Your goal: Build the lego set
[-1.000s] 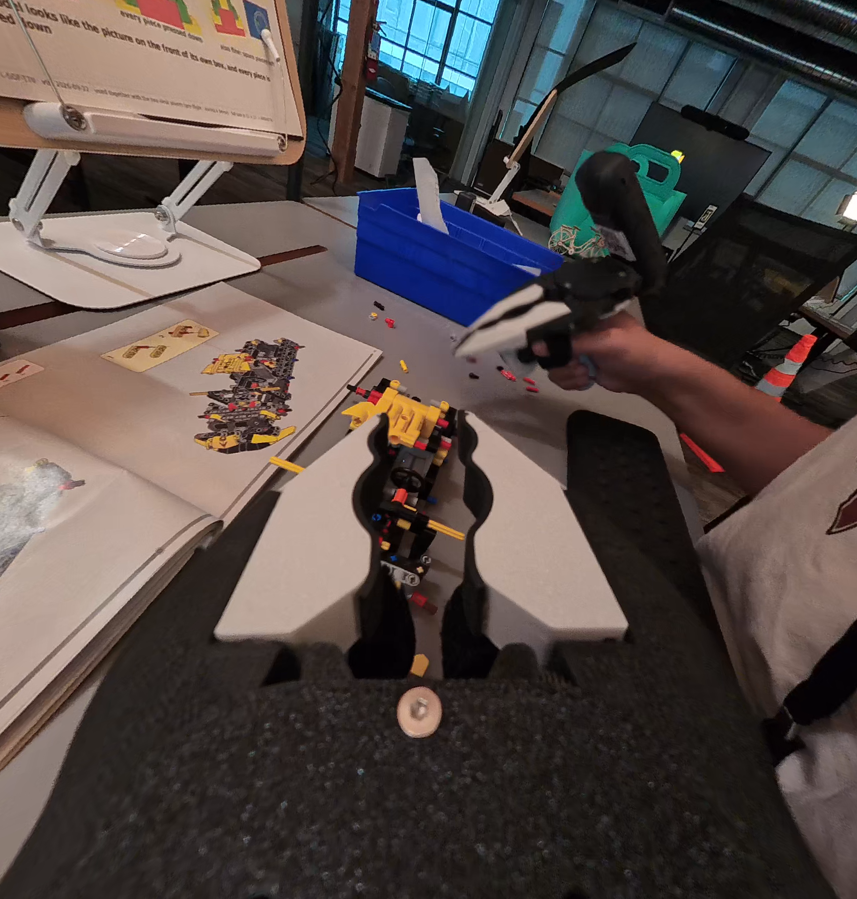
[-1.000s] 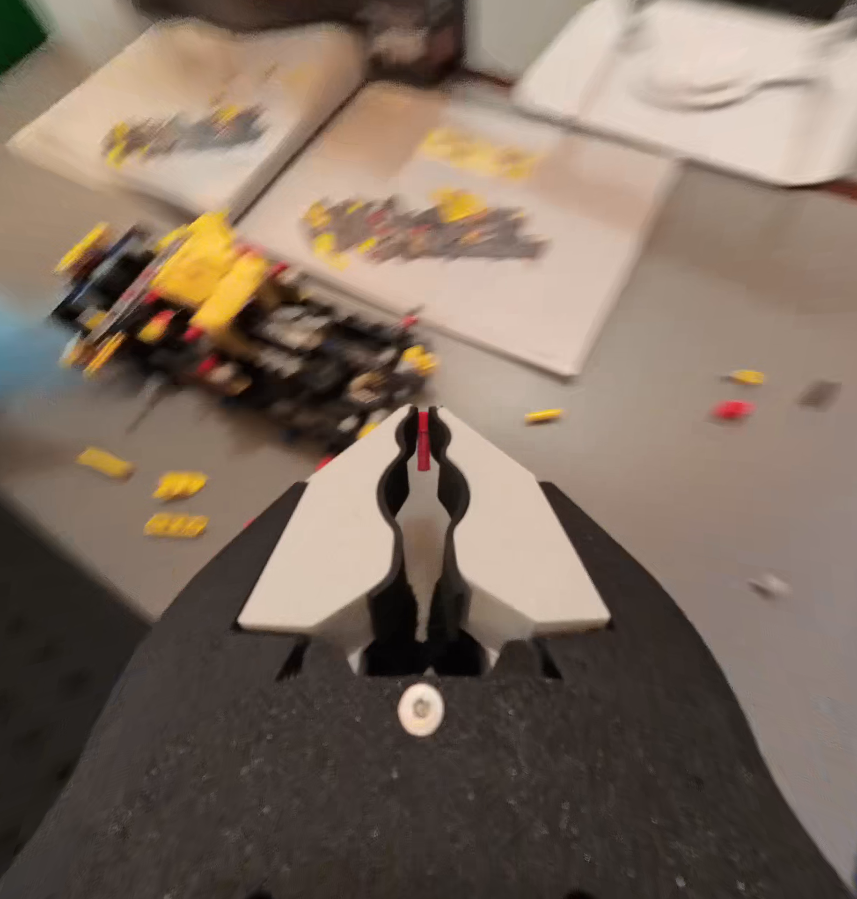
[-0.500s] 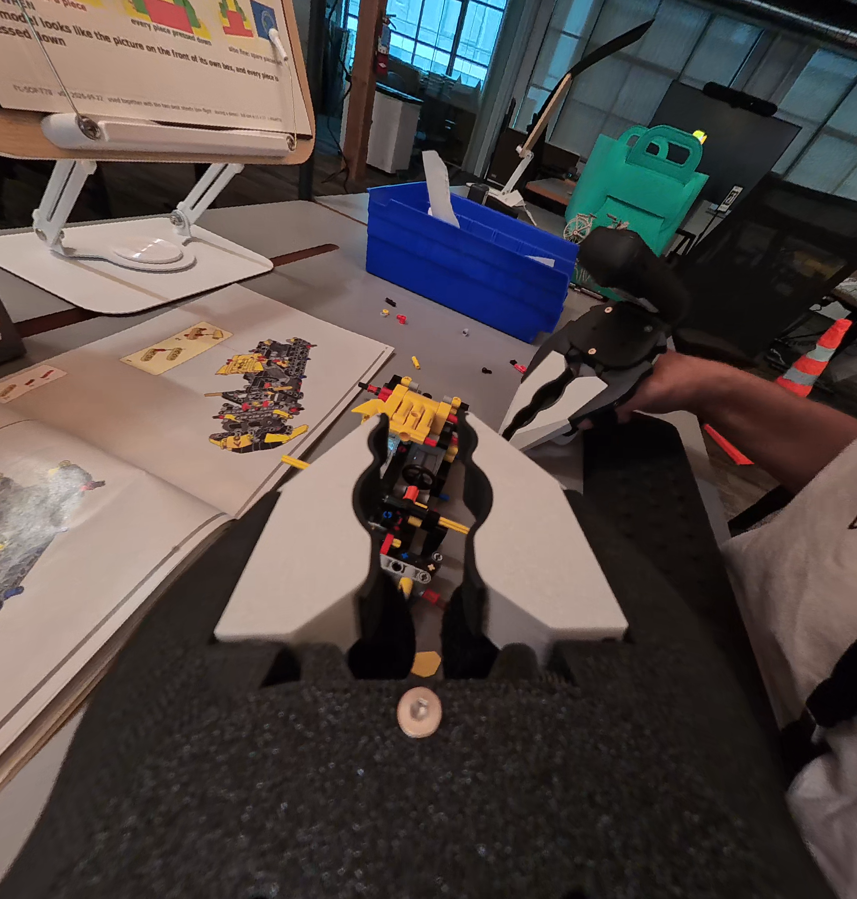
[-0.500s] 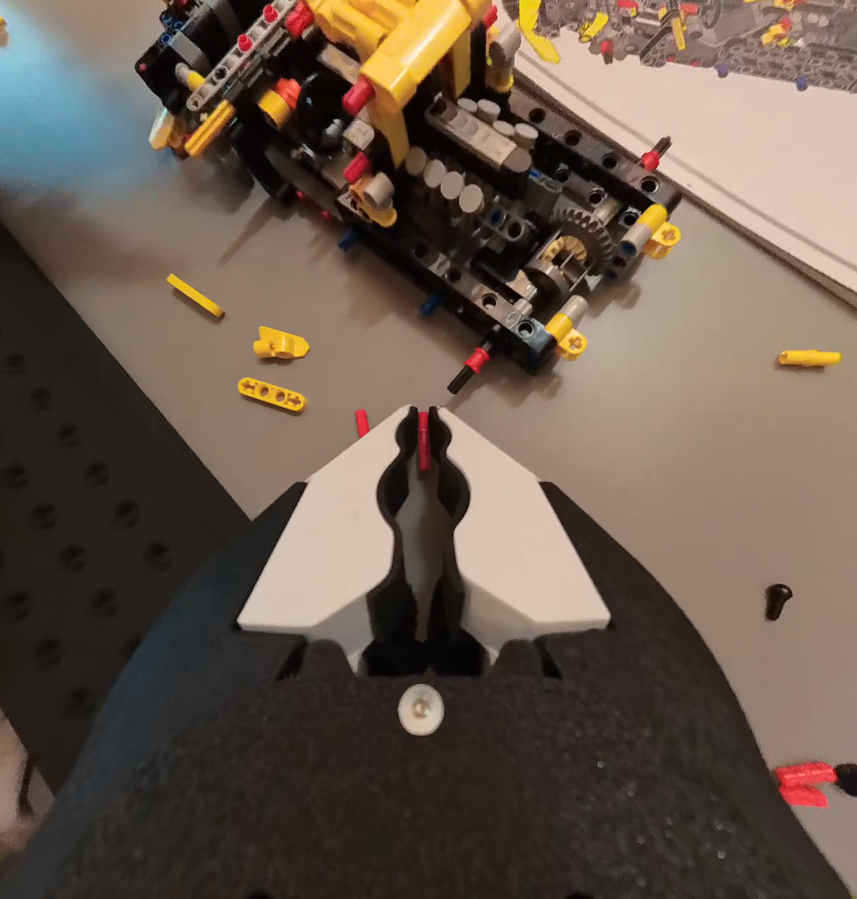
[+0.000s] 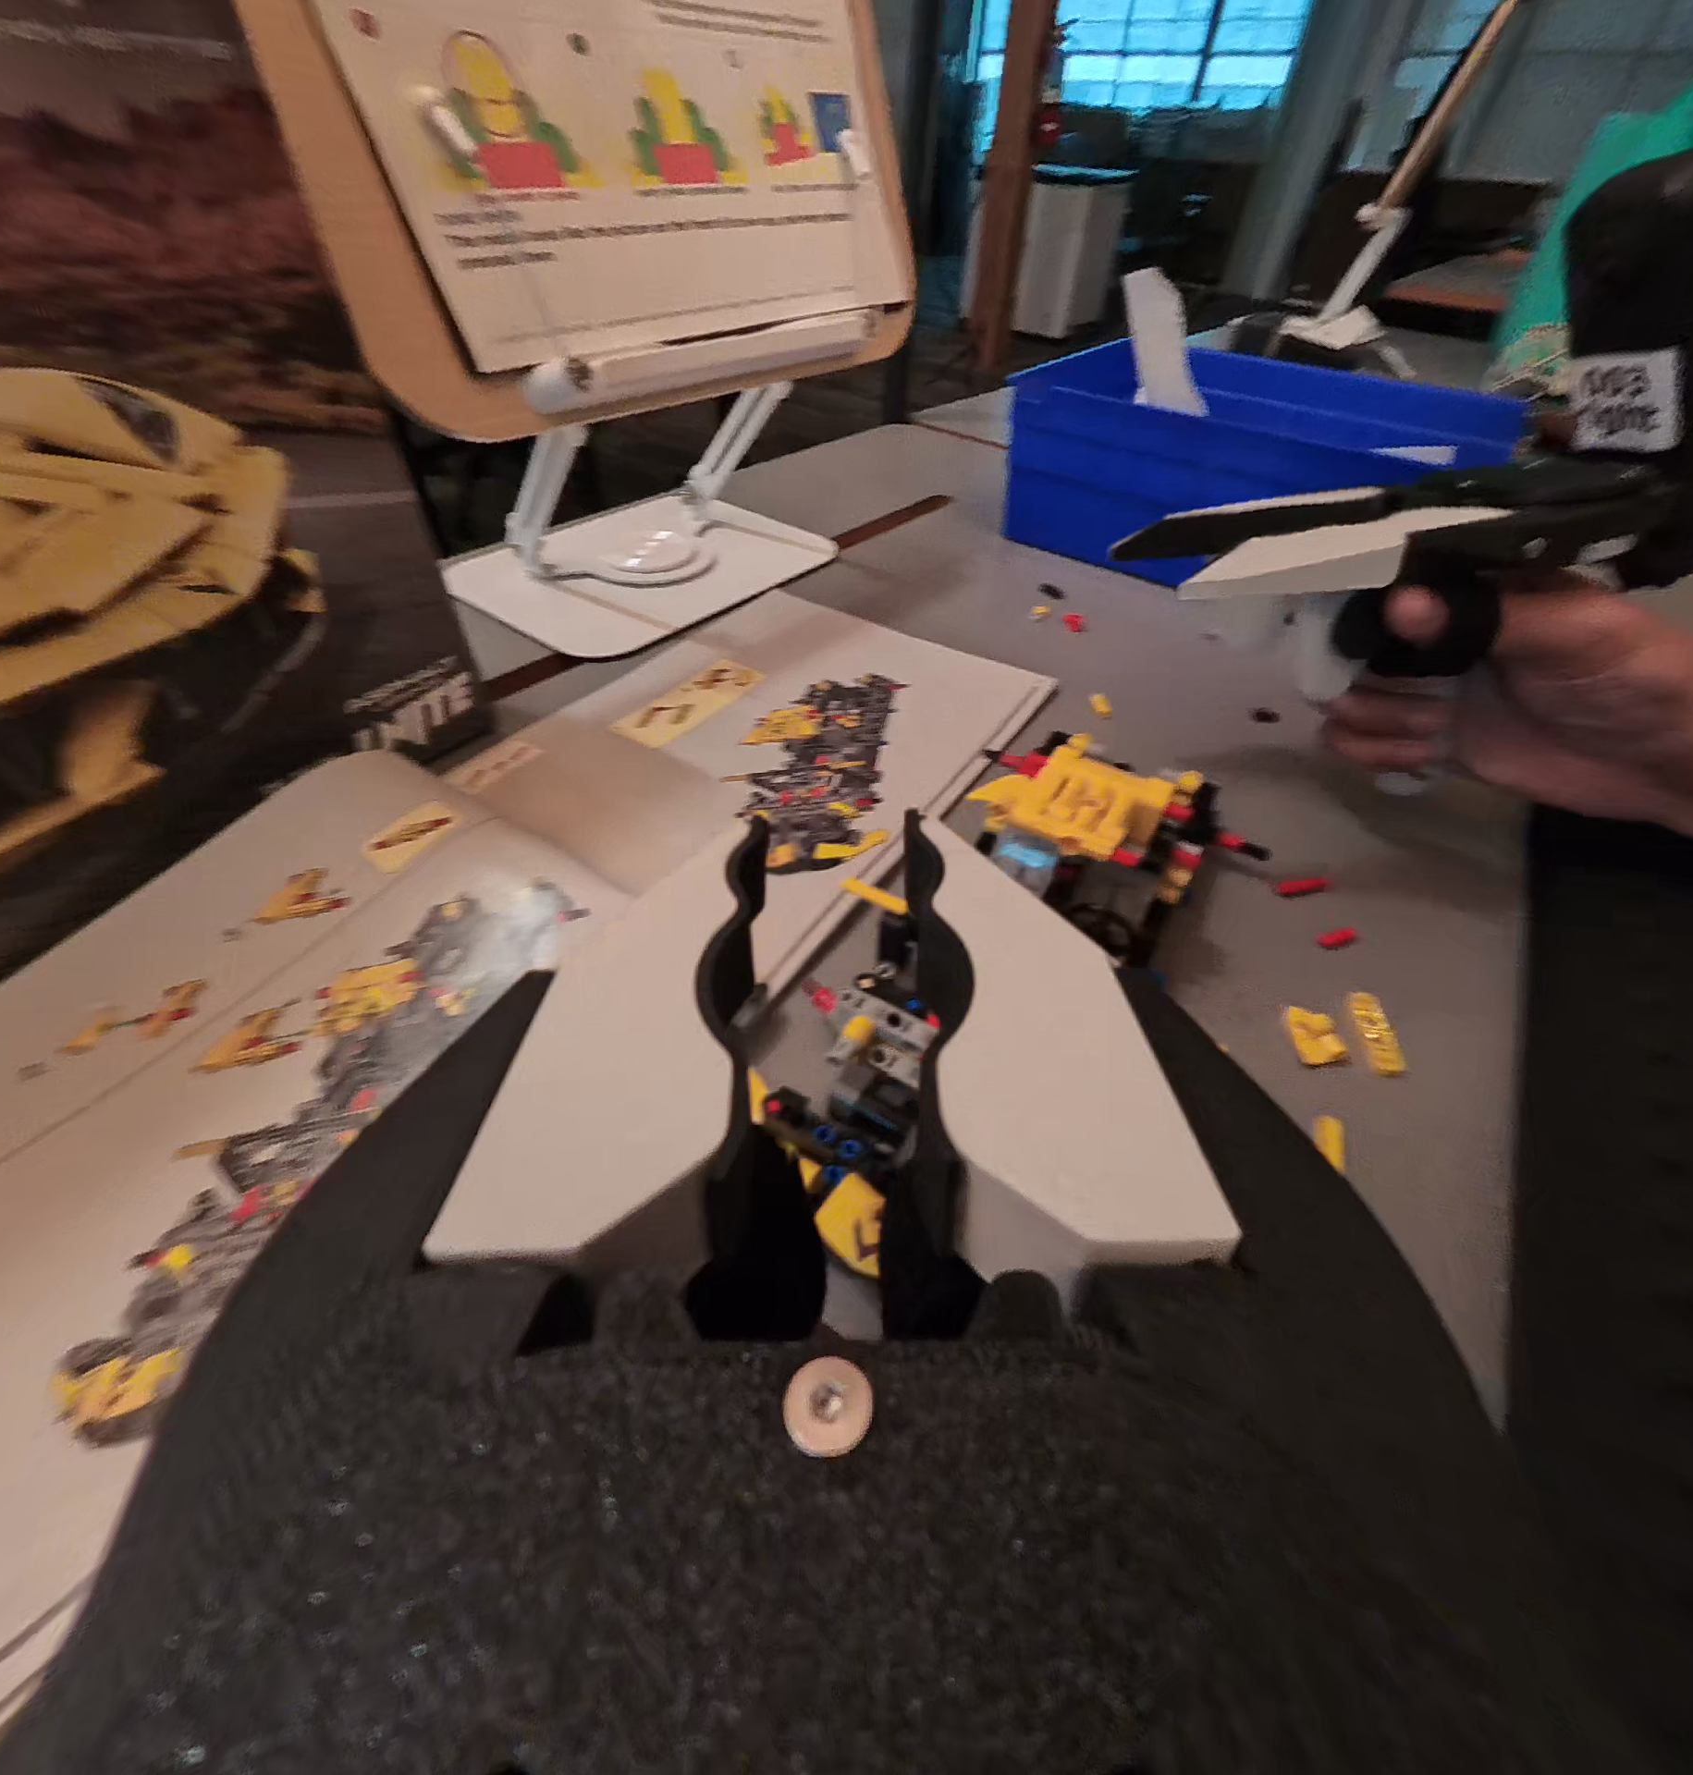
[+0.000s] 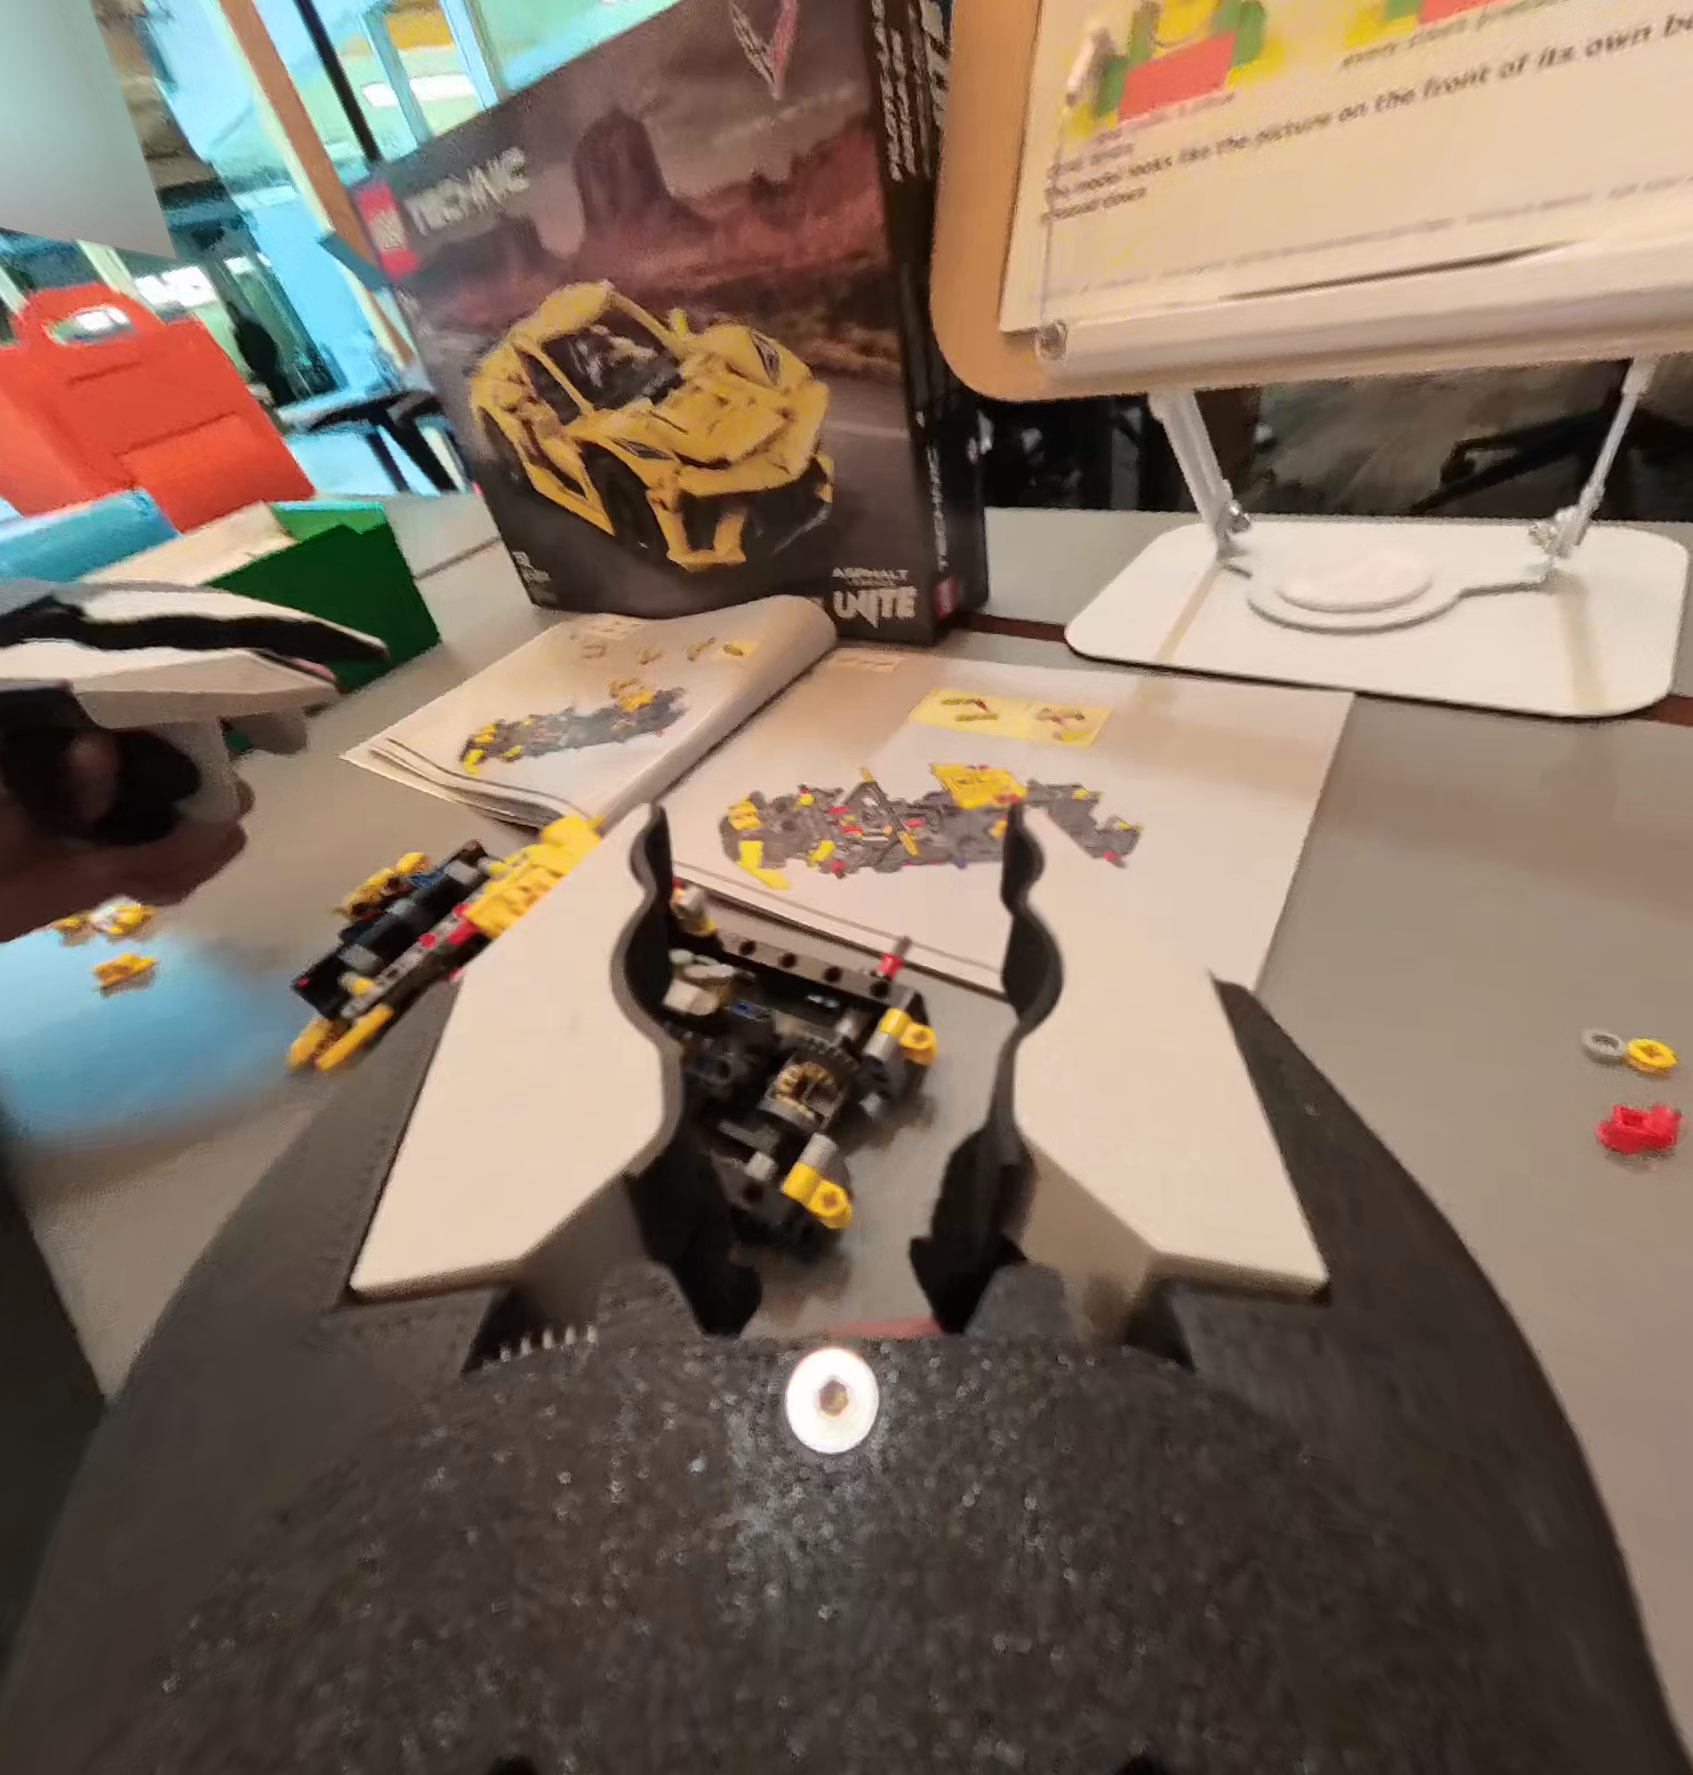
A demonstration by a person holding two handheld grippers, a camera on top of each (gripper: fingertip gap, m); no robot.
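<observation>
Chassis [image 6: 794, 1047] black and yellow, red pins, exposed gear, half-built

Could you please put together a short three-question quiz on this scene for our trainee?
1. True or false: the right tool is shut on a red pin.
2. The bin beyond the lego model is: A green, B blue, C red?
3. What stands upright behind the open booklet?
Key: 1 false, its jaws stand wide open; 2 B; 3 the set's box.
</observation>
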